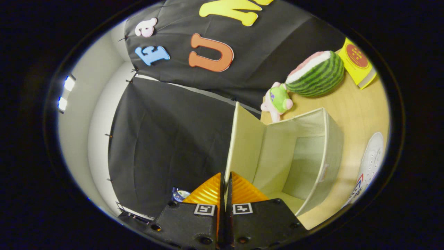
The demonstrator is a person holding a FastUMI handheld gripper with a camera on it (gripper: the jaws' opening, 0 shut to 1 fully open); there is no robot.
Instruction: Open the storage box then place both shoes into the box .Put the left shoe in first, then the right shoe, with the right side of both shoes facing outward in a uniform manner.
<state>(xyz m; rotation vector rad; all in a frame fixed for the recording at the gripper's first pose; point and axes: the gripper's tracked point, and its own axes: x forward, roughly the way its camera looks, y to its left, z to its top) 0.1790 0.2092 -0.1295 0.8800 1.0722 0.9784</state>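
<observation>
The beige fabric storage box stands on the wooden table, and I see bare fabric walls and floor inside it. Its lid is swung up and stands nearly on edge beside the opening. My gripper is shut on the lid's free edge, with one finger on each face of the flap. A white shoe with laces and a red-and-blue mark lies on the table beyond the box's far side, partly cut off. The view is rolled to one side.
A watermelon-shaped plush and a pink plush toy with a green patch sit on the table behind the box. A yellow book lies past the watermelon. Black cloth walls close off the booth.
</observation>
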